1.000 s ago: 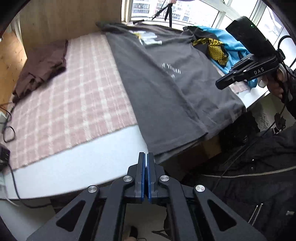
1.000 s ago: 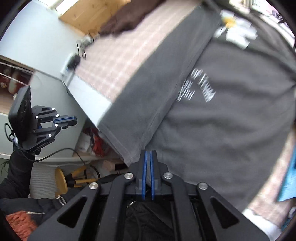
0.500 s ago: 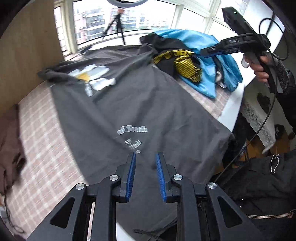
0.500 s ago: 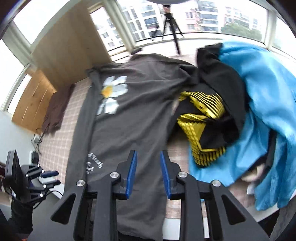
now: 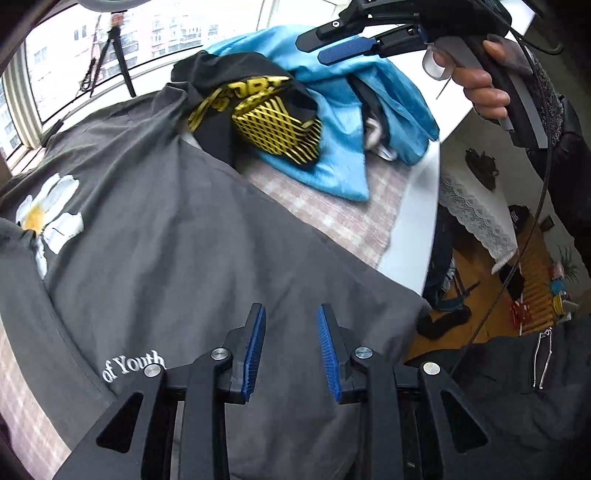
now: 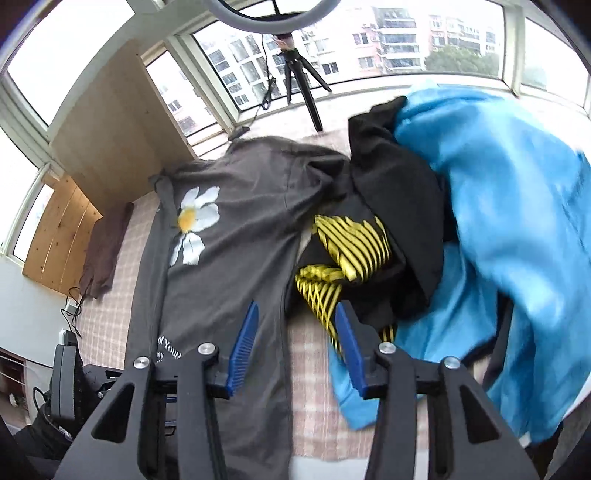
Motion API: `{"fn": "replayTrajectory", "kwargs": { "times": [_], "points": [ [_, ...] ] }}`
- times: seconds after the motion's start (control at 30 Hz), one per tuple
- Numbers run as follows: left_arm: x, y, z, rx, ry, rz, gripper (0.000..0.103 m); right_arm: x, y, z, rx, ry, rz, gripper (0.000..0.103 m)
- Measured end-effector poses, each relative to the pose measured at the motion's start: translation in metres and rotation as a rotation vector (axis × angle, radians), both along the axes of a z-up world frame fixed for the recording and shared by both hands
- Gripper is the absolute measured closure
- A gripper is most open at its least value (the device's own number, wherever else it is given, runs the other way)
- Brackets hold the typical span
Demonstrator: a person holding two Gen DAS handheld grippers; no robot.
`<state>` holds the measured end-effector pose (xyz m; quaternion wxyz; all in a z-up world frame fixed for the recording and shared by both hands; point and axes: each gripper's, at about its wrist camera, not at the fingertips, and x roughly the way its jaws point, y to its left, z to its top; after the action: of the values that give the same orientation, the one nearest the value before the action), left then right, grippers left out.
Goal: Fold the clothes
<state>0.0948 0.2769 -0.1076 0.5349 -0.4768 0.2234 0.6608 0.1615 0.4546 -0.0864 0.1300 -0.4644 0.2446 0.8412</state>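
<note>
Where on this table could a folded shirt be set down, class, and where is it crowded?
Free: the checked cloth between the grey T-shirt and the brown garment. A narrower strip lies between the grey T-shirt and the blue garment. Crowded: the far right, where the blue garment and black-and-yellow top are heaped.

Curved bay windows (image 6: 399, 40) with pale frames admit overcast daylight; apartment blocks (image 6: 395, 33) and trees stand outside. A black tripod (image 6: 299, 74) stands on the white sill beneath a ring light (image 6: 273, 9). A light wooden panel (image 6: 107, 122) fills the wall at left, with a second knotty wood board (image 6: 59, 243) below it. A lace-edged white cloth (image 5: 476, 214) hangs beside a wooden floor (image 5: 528, 266) strewn with small items.
</note>
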Motion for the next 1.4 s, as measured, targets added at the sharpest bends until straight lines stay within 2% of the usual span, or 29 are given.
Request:
{"fn": "replayTrajectory", "kwargs": {
  "times": [0.13, 0.27, 0.33, 0.43, 0.5, 0.63, 0.67, 0.7, 0.73, 0.83, 0.9, 1.0, 1.1, 1.17, 1.23, 1.27, 1.3, 1.33, 1.4],
  "points": [
    [-0.042, 0.026, 0.006, -0.032, 0.049, 0.114, 0.075, -0.066, 0.038, 0.006, 0.062, 0.022, 0.122, 0.060],
    [-0.087, 0.073, 0.014, -0.004, 0.091, 0.188, 0.075, -0.144, 0.082, -0.021, 0.130, -0.059, 0.208, 0.061],
    [-0.115, 0.102, 0.016, 0.024, 0.096, 0.230, 0.075, -0.170, 0.109, -0.044, 0.101, -0.098, 0.227, 0.063],
    [-0.150, 0.147, 0.009, 0.028, 0.094, 0.253, 0.072, -0.187, 0.142, -0.072, 0.017, -0.138, 0.215, 0.063],
    [-0.166, 0.177, -0.001, 0.005, 0.123, 0.238, 0.068, -0.189, 0.158, -0.086, -0.026, -0.150, 0.205, 0.063],
    [-0.195, 0.222, -0.030, -0.073, 0.181, 0.222, 0.065, -0.182, 0.181, -0.097, -0.035, -0.162, 0.187, 0.063],
    [-0.203, 0.228, -0.038, -0.094, 0.175, 0.224, 0.078, -0.179, 0.186, -0.099, -0.052, -0.161, 0.180, 0.063],
    [-0.214, 0.226, -0.044, -0.099, 0.141, 0.242, 0.099, -0.177, 0.189, -0.098, -0.066, -0.152, 0.179, 0.063],
    [-0.226, 0.218, -0.047, -0.083, 0.093, 0.293, 0.099, -0.175, 0.191, -0.097, -0.080, -0.142, 0.178, 0.063],
    [-0.258, 0.171, -0.043, 0.057, -0.073, 0.468, 0.099, -0.176, 0.180, -0.086, -0.088, -0.098, 0.246, 0.063],
    [-0.269, 0.150, -0.041, 0.069, -0.077, 0.529, 0.099, -0.184, 0.165, -0.087, -0.093, -0.115, 0.315, 0.063],
    [-0.274, 0.139, -0.045, 0.066, -0.091, 0.529, 0.098, -0.198, 0.146, -0.100, -0.066, -0.183, 0.390, 0.061],
    [-0.272, 0.138, -0.047, 0.050, -0.071, 0.517, 0.098, -0.208, 0.144, -0.123, -0.092, -0.248, 0.375, 0.061],
    [-0.271, 0.138, -0.049, 0.044, -0.059, 0.513, 0.098, -0.213, 0.145, -0.137, -0.176, -0.257, 0.380, 0.057],
    [-0.270, 0.138, -0.049, 0.035, -0.050, 0.511, 0.098, -0.214, 0.145, -0.143, -0.174, -0.252, 0.376, 0.057],
    [-0.271, 0.138, -0.049, 0.030, -0.048, 0.510, 0.098, -0.214, 0.145, -0.143, -0.172, -0.230, 0.375, 0.061],
    [-0.271, 0.139, -0.050, 0.026, -0.047, 0.509, 0.097, -0.213, 0.149, -0.137, -0.192, -0.199, 0.358, 0.090],
    [-0.271, 0.139, -0.049, 0.021, -0.045, 0.508, 0.097, -0.212, 0.153, -0.131, -0.213, -0.169, 0.340, 0.099],
    [-0.268, 0.139, -0.044, 0.019, -0.036, 0.498, 0.095, -0.206, 0.166, -0.103, -0.186, -0.078, 0.276, 0.099]
  ]
}}
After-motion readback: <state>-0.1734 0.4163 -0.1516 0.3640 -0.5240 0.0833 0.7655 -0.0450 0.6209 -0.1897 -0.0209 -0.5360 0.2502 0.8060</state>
